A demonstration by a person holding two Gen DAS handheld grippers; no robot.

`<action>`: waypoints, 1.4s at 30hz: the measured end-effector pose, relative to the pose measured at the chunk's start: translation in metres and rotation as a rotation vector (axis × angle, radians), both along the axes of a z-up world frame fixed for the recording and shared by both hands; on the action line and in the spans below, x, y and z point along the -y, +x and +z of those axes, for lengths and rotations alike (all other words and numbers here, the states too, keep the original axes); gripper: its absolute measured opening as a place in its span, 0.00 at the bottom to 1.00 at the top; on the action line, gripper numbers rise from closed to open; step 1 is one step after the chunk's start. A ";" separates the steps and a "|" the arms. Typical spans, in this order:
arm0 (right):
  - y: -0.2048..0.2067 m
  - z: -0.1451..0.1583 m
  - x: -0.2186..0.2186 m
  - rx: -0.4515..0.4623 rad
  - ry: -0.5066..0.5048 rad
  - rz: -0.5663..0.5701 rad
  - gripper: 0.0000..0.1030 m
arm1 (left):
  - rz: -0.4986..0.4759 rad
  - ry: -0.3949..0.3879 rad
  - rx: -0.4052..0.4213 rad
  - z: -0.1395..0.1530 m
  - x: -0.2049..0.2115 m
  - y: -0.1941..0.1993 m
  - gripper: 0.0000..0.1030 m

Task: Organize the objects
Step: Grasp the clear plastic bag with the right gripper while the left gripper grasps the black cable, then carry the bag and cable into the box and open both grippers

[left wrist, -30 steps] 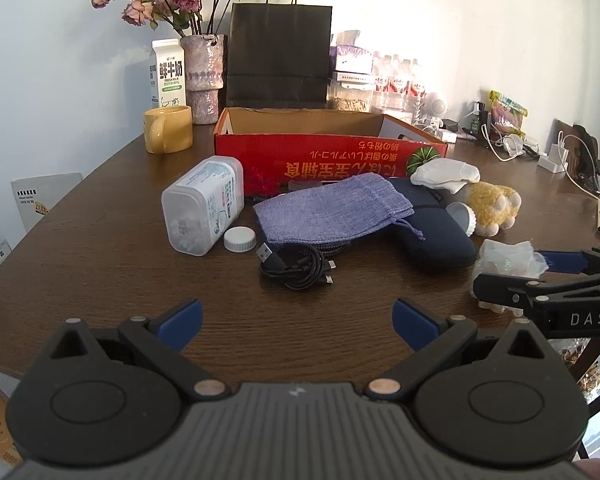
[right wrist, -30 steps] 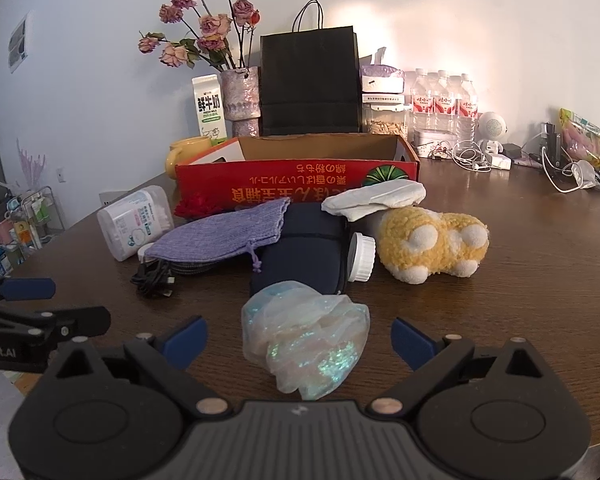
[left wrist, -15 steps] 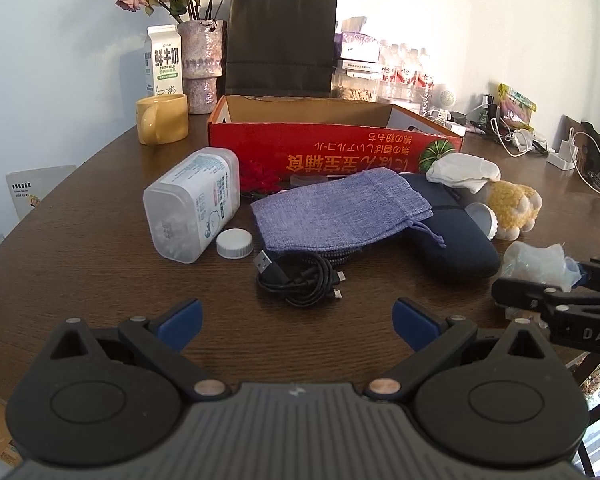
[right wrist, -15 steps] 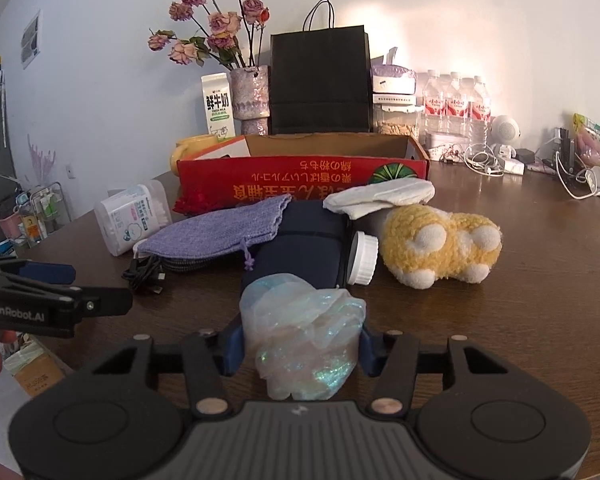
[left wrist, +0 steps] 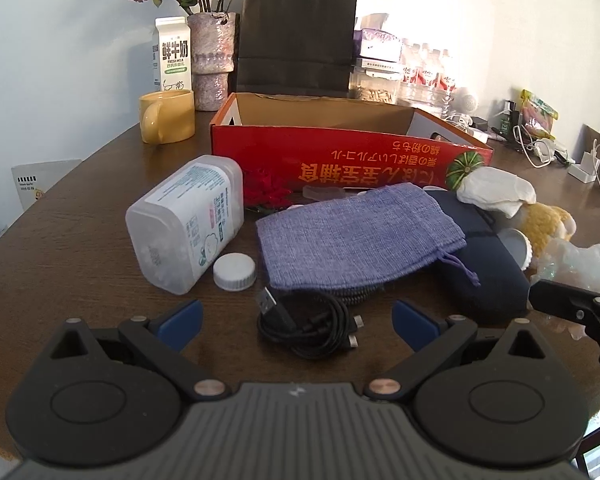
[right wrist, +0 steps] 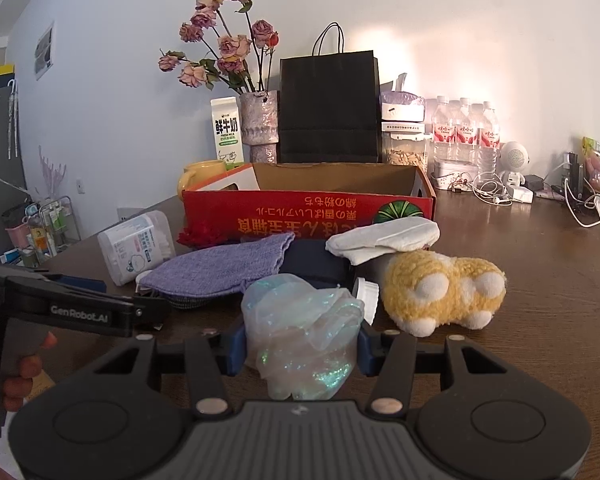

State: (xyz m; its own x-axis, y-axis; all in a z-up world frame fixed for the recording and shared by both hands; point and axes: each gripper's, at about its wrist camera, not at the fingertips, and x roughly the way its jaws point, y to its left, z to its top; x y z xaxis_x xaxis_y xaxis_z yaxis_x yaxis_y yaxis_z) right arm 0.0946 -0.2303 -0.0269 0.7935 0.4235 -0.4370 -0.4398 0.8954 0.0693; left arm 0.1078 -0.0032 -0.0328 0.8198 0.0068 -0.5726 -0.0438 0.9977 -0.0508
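Observation:
My right gripper (right wrist: 300, 350) is shut on a crumpled iridescent plastic wrap (right wrist: 304, 332), its blue pads pressing both sides. The wrap (left wrist: 576, 260) also shows at the right edge of the left wrist view. My left gripper (left wrist: 296, 322) stands open just above the table, with a coiled black USB cable (left wrist: 306, 326) lying between and just beyond its fingertips. Behind the cable lie a purple drawstring pouch (left wrist: 352, 236), a dark blue case (left wrist: 484, 264), a toppled clear plastic jar (left wrist: 188, 220) and its white lid (left wrist: 235, 272). An open red cardboard box (left wrist: 340, 160) stands behind them.
A yellow plush toy (right wrist: 444, 288) and folded white cloth (right wrist: 384, 236) lie right of the case. Yellow mug (left wrist: 166, 116), milk carton (left wrist: 172, 54), flower vase (left wrist: 212, 64), black paper bag (left wrist: 296, 36), water bottles (right wrist: 466, 132) and cables (right wrist: 496, 192) line the back.
My right gripper's jaws closed onto the iridescent wrap. My left gripper advanced toward the black cable, which now lies between its open fingertips.

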 end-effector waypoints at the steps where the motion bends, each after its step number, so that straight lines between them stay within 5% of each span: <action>1: 0.001 0.000 0.000 0.001 0.001 0.003 0.49 | -0.002 0.003 -0.004 -0.001 0.000 0.002 0.96; 5: 0.005 0.001 -0.002 0.000 0.001 0.012 0.49 | -0.014 0.008 -0.017 -0.006 0.001 0.006 0.60; 8: 0.007 0.002 -0.003 0.001 0.000 0.017 0.49 | -0.024 0.014 -0.021 -0.005 0.001 0.005 0.56; 19: 0.007 0.007 -0.008 0.013 0.000 0.028 0.49 | -0.022 -0.001 0.000 0.003 -0.007 -0.011 0.52; 28: 0.012 0.024 -0.018 0.069 0.007 0.045 0.49 | -0.056 -0.012 0.134 0.044 -0.002 -0.017 0.52; 36: 0.053 0.056 -0.031 0.154 -0.018 0.029 0.49 | -0.065 -0.010 0.263 0.086 0.008 0.024 0.52; 42: 0.105 0.073 -0.037 0.161 -0.046 0.006 0.49 | -0.051 -0.002 0.243 0.104 0.006 0.081 0.52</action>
State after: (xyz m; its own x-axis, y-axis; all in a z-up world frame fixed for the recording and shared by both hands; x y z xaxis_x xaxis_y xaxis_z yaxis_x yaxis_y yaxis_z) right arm 0.1998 -0.1935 0.0465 0.8525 0.4107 -0.3233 -0.4471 0.8934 -0.0440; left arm 0.1888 -0.0092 0.0714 0.9326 -0.0394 -0.3587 0.0208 0.9982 -0.0557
